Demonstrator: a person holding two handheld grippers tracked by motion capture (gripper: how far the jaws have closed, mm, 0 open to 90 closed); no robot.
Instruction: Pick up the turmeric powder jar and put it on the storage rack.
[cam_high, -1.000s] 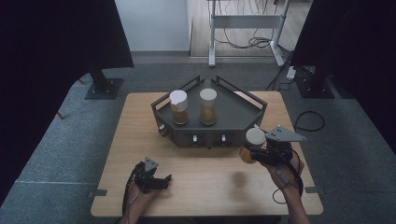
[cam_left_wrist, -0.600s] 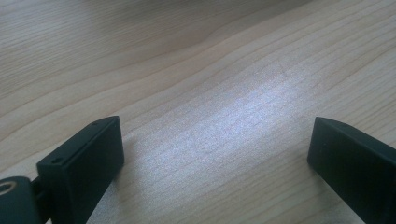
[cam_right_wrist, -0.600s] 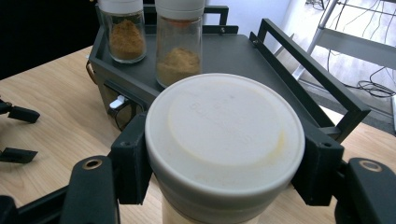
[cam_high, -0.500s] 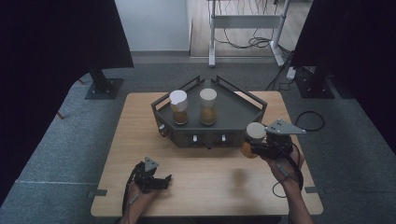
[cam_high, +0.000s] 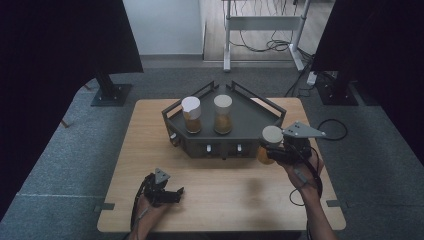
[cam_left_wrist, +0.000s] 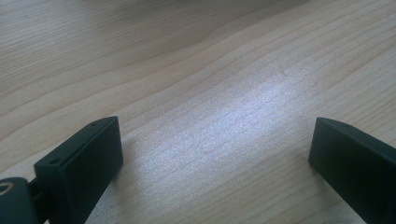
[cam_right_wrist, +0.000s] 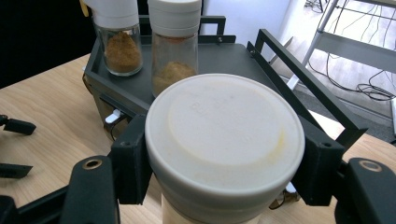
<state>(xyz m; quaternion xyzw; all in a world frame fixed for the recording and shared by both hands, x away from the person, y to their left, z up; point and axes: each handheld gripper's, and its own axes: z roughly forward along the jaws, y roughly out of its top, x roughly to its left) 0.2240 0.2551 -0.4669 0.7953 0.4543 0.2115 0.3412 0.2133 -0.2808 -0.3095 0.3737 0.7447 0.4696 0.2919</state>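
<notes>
Step in hand: third spice jar (cam_high: 270, 144) carried toward rack (cam_high: 260, 107), clamped at its lid in right gripper (cam_high: 278, 150), apparently just off rack's right front corner. Left gripper (cam_high: 172, 192) parked well before rack, jaws open, empty. Next: lift over rail, set beside the two jars (cam_high: 207, 114). Since earlier frame: jar brought nearer rack.

Two spice jars (cam_high: 191, 114) (cam_high: 223, 113) block the rack (cam_high: 250, 131) at 12 o'clock; its right half lies free, as does bare bench (cam_high: 225, 190) at 6 o'clock.
</notes>
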